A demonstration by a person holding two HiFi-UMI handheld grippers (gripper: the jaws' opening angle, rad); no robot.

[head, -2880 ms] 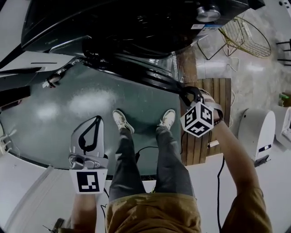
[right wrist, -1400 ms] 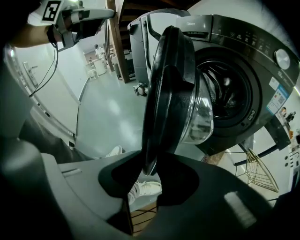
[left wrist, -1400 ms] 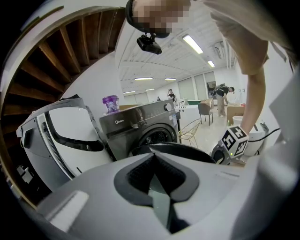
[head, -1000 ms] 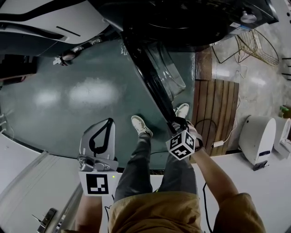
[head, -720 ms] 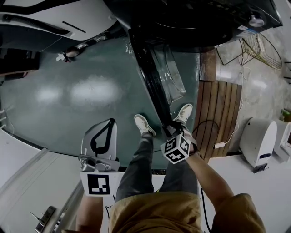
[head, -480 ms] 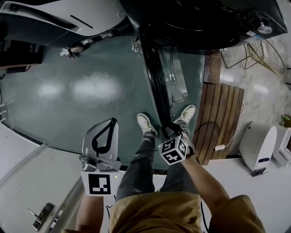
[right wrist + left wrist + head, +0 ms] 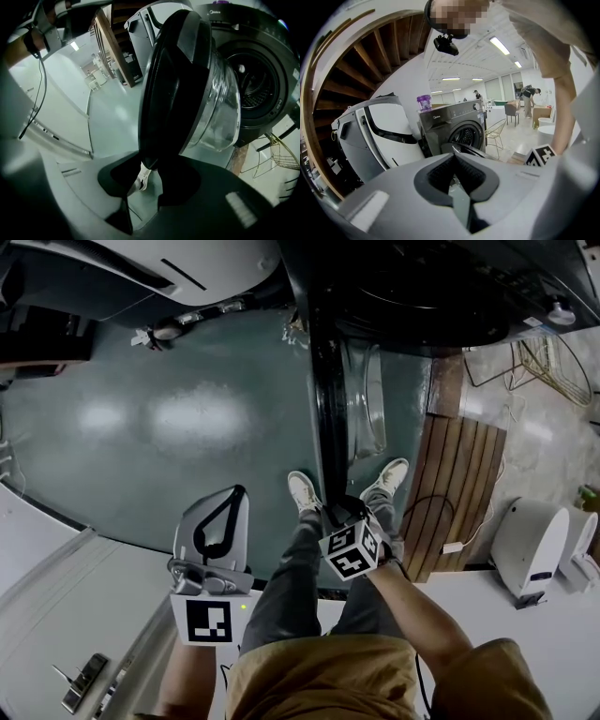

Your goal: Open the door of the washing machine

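The dark washing machine (image 7: pixel 422 287) fills the top of the head view. Its round door (image 7: pixel 326 409) stands swung out, edge-on to me, and the glass bowl (image 7: pixel 367 413) faces right. My right gripper (image 7: pixel 339 517) is shut on the door's near rim, just above the person's shoes. In the right gripper view the black door ring (image 7: pixel 171 84) runs down into the right gripper (image 7: pixel 150 180), and the open drum (image 7: pixel 255 86) shows behind it. My left gripper (image 7: pixel 216 526) hangs apart at lower left, shut and holding nothing. The left gripper (image 7: pixel 461 197) looks at the machine (image 7: pixel 454 129) from a distance.
A white-panelled machine (image 7: pixel 141 268) stands left of the washer. A slatted wooden platform (image 7: pixel 464 484), a wire chair (image 7: pixel 553 362) and a white appliance (image 7: pixel 530 540) are on the right. The person's legs and shoes (image 7: pixel 302 491) are directly below the door. A purple container (image 7: pixel 424 101) sits on the washer.
The door has swung from nearly closed to wide open, now edge-on. My right gripper came back toward the person's feet with the rim. The left gripper drifted slightly.
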